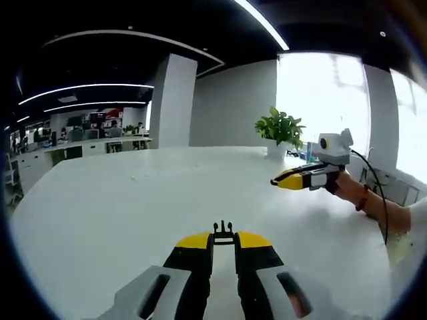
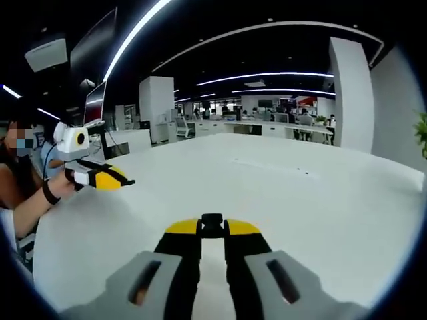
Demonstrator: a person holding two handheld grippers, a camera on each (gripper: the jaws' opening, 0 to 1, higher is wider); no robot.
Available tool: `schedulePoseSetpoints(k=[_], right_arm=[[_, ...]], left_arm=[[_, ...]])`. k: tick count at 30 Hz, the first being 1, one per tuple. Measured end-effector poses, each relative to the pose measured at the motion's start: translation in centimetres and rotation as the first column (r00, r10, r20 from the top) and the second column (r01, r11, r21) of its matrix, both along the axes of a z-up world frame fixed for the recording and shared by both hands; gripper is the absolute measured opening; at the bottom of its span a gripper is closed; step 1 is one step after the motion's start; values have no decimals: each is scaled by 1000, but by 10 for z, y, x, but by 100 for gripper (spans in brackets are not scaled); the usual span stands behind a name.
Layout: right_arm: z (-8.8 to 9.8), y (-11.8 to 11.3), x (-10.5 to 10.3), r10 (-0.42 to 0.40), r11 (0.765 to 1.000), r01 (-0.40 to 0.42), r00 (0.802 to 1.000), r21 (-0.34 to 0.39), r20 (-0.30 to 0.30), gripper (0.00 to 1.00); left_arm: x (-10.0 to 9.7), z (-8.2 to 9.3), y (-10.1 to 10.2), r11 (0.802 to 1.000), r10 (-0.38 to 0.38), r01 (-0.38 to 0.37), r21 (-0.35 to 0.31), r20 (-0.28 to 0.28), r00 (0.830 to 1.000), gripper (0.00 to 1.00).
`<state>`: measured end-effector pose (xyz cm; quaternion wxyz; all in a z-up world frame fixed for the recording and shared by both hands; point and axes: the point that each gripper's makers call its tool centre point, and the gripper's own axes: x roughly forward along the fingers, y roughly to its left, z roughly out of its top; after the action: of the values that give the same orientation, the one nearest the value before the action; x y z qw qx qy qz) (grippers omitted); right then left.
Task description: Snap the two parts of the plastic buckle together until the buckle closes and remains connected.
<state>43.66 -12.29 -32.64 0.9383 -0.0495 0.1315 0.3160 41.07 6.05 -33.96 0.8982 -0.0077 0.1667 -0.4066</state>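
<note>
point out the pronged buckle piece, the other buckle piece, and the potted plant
pronged buckle piece (image 1: 223, 231), left gripper view, on its prongs.
other buckle piece (image 2: 212, 221), right gripper view, on its exposed end.
potted plant (image 1: 280, 127), left gripper view, on its leaves.

A large white table (image 1: 133, 200) with a rounded edge carries everything, and its smooth top is seen in both views. Near its far edge in the left gripper view stands a green potted plant (image 1: 280, 130) in a white pot.

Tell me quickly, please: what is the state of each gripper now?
Left gripper: shut on a black pronged buckle part.
Right gripper: shut on a black blocky buckle part.
</note>
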Motion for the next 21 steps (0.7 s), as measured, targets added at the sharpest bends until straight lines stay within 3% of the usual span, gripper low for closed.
schedulePoseSetpoints(k=[4,7,14,16,21], right_arm=[[-2,12,-10,77,997,-77,997,25,-19,11],[-5,16,-14,105,994,-105,994,5,-26,11],[-4,21,-23,180,984,-180,984,5,-10,11],[-5,24,-27,208,978,-208,978,-1,-5,11],[-6,34,-36,269,963,-269,963,-10,1,11]], left_arm=[[-6,0,-5,1000,-26,26,2,-4,1000,11],[-12,2,-10,997,-71,70,13,37,997,11],[-20,-8,-19,992,-119,119,36,0,993,11],[-26,-8,-24,984,-171,170,51,21,985,11],[-33,-10,-30,977,-206,205,49,16,978,11]])
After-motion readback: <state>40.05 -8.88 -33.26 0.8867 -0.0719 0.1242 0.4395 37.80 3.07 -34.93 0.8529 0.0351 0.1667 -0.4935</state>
